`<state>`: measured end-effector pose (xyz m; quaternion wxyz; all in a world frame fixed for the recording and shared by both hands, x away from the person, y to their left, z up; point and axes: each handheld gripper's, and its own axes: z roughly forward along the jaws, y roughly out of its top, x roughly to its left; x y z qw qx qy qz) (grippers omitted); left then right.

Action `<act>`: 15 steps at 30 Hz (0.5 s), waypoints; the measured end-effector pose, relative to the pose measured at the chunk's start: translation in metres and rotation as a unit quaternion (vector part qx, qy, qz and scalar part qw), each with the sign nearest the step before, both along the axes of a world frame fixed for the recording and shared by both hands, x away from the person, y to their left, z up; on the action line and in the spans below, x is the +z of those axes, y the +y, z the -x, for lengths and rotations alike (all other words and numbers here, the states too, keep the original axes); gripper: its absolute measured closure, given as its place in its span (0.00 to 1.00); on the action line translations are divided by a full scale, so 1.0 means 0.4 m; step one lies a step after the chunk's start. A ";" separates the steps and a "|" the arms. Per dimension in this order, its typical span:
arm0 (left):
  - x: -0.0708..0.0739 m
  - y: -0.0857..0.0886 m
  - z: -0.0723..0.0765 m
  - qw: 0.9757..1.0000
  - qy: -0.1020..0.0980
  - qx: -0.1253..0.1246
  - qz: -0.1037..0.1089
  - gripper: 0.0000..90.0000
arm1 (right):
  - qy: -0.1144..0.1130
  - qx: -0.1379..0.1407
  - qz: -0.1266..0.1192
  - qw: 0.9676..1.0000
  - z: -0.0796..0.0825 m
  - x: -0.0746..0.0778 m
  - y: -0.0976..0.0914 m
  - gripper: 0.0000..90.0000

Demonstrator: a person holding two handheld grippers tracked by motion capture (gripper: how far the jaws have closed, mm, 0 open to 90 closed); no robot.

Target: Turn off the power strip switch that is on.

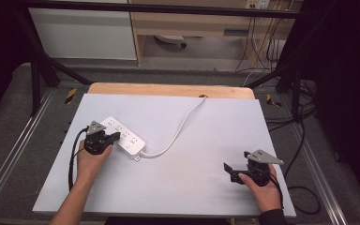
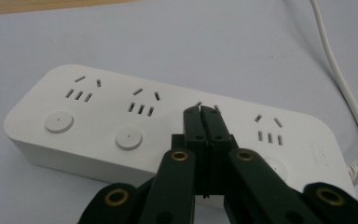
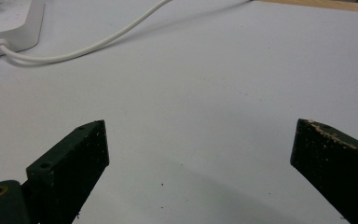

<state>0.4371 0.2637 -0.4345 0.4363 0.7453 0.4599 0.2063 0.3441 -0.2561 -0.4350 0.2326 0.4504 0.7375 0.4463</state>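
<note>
I see a big flat tabletop point(image 1: 178, 183) with a smooth pale grey sheet on it. A strip of light wood shows at its far edge. Black metal bars stand around it, and the floor beside it is grey carpet. Far back there is a white cupboard and a wooden shelf with dark cables hanging down.

On the left part of the tabletop lies a white power strip point(image 1: 124, 136). It is a long plastic box with round corners. It has rows of little slots and round flat buttons on top. A thick white cord point(image 1: 180, 129) comes out of its right end and bends away to the far edge of the tabletop.

My left tongs point(image 1: 114, 137) are black and hard, with small gold rivets. They are pressed together with nothing between them. In the left gripper view their tips point(image 2: 200, 111) sit over the top of the power strip, by the third set of slots; I cannot tell if they touch it.

My right tongs point(image 1: 236, 166) are near the right side, well apart from the strip. They are wide apart and hold nothing. Their pads point(image 3: 324, 149) look rough and a bit crumbly.
</note>
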 end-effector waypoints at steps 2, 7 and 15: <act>-0.001 -0.003 0.000 1.000 0.000 0.000 0.000 1.00 | 0.000 0.000 0.000 1.000 0.000 0.000 0.000 0.06; -0.003 -0.005 -0.001 1.000 0.001 0.002 -0.003 1.00 | -0.005 -0.001 0.004 1.000 0.001 0.002 0.005 0.06; -0.002 0.000 0.000 1.000 0.001 0.002 0.003 1.00 | 0.000 0.000 0.005 1.000 0.001 0.002 0.005 0.06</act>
